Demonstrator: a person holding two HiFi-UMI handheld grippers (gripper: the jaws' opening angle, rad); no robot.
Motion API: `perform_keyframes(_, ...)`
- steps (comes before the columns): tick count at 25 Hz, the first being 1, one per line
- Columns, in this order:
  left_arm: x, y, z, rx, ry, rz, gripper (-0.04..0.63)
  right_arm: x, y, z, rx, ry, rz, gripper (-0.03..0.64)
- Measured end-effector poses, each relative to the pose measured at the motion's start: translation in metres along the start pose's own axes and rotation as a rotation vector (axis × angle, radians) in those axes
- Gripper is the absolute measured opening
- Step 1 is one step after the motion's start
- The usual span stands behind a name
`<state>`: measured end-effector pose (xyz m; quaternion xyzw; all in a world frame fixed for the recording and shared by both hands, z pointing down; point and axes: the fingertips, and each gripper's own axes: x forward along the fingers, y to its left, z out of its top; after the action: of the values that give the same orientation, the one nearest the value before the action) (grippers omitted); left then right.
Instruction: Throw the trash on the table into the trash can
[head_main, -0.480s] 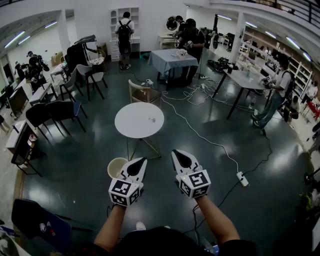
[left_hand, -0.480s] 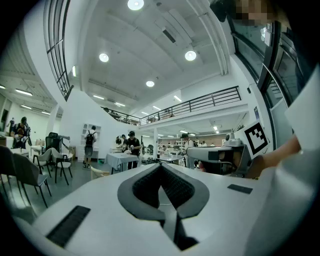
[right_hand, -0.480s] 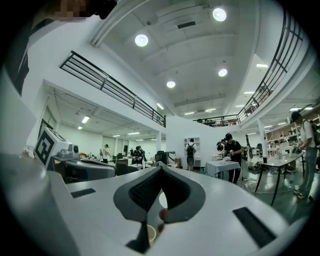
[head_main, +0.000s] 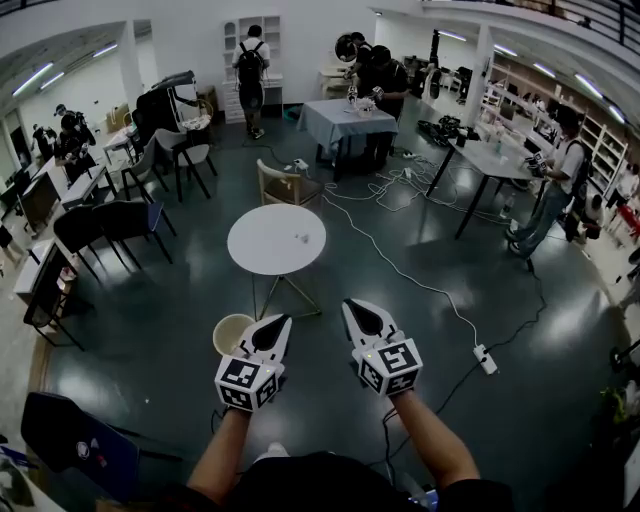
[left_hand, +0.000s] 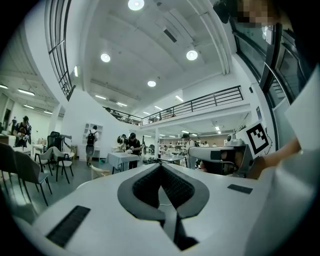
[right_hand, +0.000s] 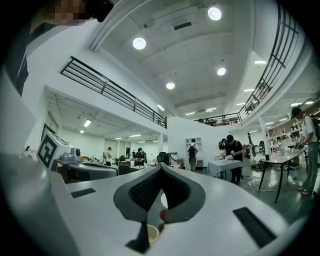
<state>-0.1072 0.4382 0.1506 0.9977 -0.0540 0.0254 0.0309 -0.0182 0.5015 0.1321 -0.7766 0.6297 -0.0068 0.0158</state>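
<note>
**Both grippers closed and empty, trash on the round table**

The only print in view is the black-and-white square markers on the cube of the left gripper (head_main: 284, 320) and on that of the right gripper (head_main: 350, 304). No words can be read.

The head view shows both grippers held level, side by side, above the dark floor. The round white table (head_main: 255, 250) stands beyond them. The trash (head_main: 303, 239), a small pale scrap, lies on the table's right part. The beige trash can (head_main: 230, 333) stands on the floor just left of the left gripper.

The gripper views look outward rather than down. They show the high ceiling with round lights and a railed upper gallery (left_hand: 210, 100), which the head view barely shows. In the left gripper view the tips meet, so the jaws are closed on nothing. The right gripper's jaws look the same in its own view, closed and empty. Each gripper view also catches the other gripper at its edge.

Compared with 0.5 s ago, the table and trash can sit slightly further left in the head view. The grippers are almost where they were.
</note>
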Motion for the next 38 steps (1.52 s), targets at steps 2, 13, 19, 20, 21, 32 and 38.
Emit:
perform_keyframes(2,0.002,-0.007,-0.004,-0.003,0.001,0.006,0.011,-0.006,-0.004,-0.005,-0.001,0.005,0.007,0.018)
perform_keyframes(13,0.021,-0.020,-0.007,-0.011,0.014,0.019,0.011,-0.010,-0.027,-0.006,0.010,-0.003,0.025,0.018)
perform_keyframes(19,0.036,-0.016,-0.008,-0.013,0.014,0.020,0.011,-0.004,-0.041,-0.008,0.011,-0.006,0.026,0.018)
perform_keyframes(20,0.041,-0.015,-0.007,-0.012,0.015,0.019,0.011,-0.001,-0.045,-0.007,0.011,-0.009,0.025,0.018)
perform_keyframes(21,0.045,-0.012,-0.007,-0.012,0.016,0.019,0.011,0.003,-0.049,-0.007,0.014,-0.012,0.024,0.018)
perform_keyframes(32,0.102,0.052,-0.016,-0.021,0.024,0.023,0.011,0.081,-0.080,-0.022,0.016,0.011,0.019,0.018)
perform_keyframes(38,0.138,0.096,-0.020,-0.019,0.048,0.016,0.011,0.136,-0.100,-0.030,0.030,0.024,0.022,0.018)
